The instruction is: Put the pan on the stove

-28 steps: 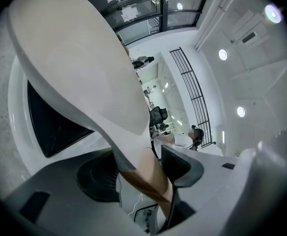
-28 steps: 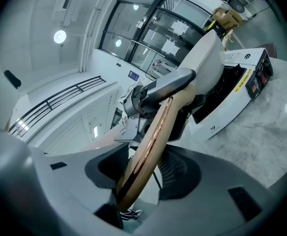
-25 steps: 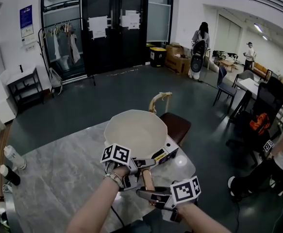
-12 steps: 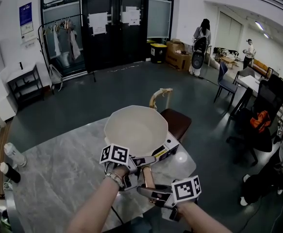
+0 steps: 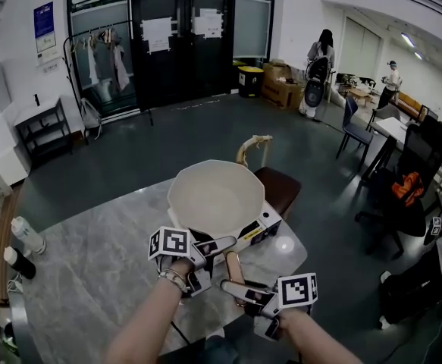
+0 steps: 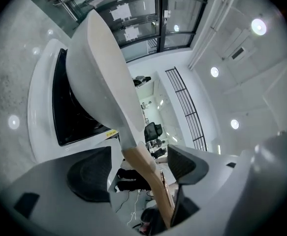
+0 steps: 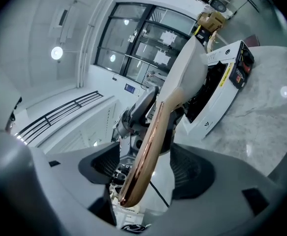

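Note:
A cream-white pan (image 5: 214, 197) sits on a white stove with a black top (image 5: 260, 230) at the marble table's far edge. Its copper-brown handle (image 5: 234, 268) points back toward me. My left gripper (image 5: 209, 250) is at the handle's root and its jaws are opening; in the left gripper view the handle (image 6: 148, 173) runs between the dark pads (image 6: 89, 173) with a gap on each side. My right gripper (image 5: 239, 290) is at the handle's end, jaws also opening. In the right gripper view the handle (image 7: 145, 154) lies loose between the pads (image 7: 192, 171).
The marble table (image 5: 92, 271) spreads to the left, with two bottles (image 5: 25, 235) at its left edge. A brown chair (image 5: 275, 188) stands just beyond the stove. Farther off are a dark floor, desks, chairs and people at the right.
Both grippers' jaws have spread apart and let go of the pan's handle. The pan stays on the stove, and both grippers remain around the handle.

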The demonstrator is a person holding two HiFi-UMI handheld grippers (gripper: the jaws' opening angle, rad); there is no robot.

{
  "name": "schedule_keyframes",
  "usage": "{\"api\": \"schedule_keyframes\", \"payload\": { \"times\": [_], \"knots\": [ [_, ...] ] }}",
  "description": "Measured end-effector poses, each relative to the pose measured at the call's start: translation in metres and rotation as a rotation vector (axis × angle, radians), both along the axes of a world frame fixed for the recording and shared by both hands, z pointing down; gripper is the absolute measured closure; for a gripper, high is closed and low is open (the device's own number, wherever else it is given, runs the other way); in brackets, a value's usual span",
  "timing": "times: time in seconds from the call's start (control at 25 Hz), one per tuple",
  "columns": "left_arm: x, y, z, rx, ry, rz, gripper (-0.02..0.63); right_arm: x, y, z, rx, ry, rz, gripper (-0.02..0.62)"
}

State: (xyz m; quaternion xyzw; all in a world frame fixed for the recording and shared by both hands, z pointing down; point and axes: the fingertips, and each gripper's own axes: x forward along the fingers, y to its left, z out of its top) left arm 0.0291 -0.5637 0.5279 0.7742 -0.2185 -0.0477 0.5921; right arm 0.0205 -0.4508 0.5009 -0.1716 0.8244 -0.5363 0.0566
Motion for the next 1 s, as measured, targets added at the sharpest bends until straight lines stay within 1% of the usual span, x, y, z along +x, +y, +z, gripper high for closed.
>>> {"api": "schedule_keyframes", "payload": {
  "times": [0.12, 0.28, 0.44, 0.56, 0.72, 0.84, 0.88, 0.92, 1.0],
  "knots": [
    [-0.008, 0.007, -0.005, 0.01, -0.003, -0.025, 0.255, 0.011, -0.004, 0.0, -0.016, 0.017, 0.068, 0.282],
    [-0.018, 0.014, -0.009, 0.023, -0.005, -0.072, 0.255, 0.024, -0.008, -0.007, 0.02, 0.018, 0.14, 0.282],
    [-0.026, 0.024, -0.015, 0.042, -0.012, -0.093, 0.256, 0.04, -0.008, -0.006, 0.004, 0.061, 0.227, 0.282],
    [-0.03, 0.03, -0.019, 0.054, -0.019, -0.101, 0.256, 0.048, -0.006, -0.007, 0.01, 0.08, 0.268, 0.282],
    [-0.033, 0.035, -0.029, 0.07, -0.013, -0.126, 0.256, 0.058, -0.003, -0.011, 0.014, 0.093, 0.299, 0.282],
    [-0.035, 0.039, -0.035, 0.088, -0.036, -0.149, 0.259, 0.067, -0.001, -0.017, 0.04, 0.113, 0.326, 0.284],
    [-0.036, 0.041, -0.037, 0.101, -0.05, -0.157, 0.273, 0.07, -0.001, -0.02, 0.056, 0.127, 0.335, 0.286],
    [-0.038, 0.043, -0.04, 0.118, -0.066, -0.167, 0.296, 0.073, 0.0, -0.022, 0.076, 0.147, 0.345, 0.305],
    [-0.042, 0.047, -0.046, 0.166, -0.1, -0.19, 0.361, 0.079, 0.003, -0.028, 0.122, 0.193, 0.371, 0.429]
  ]
}}
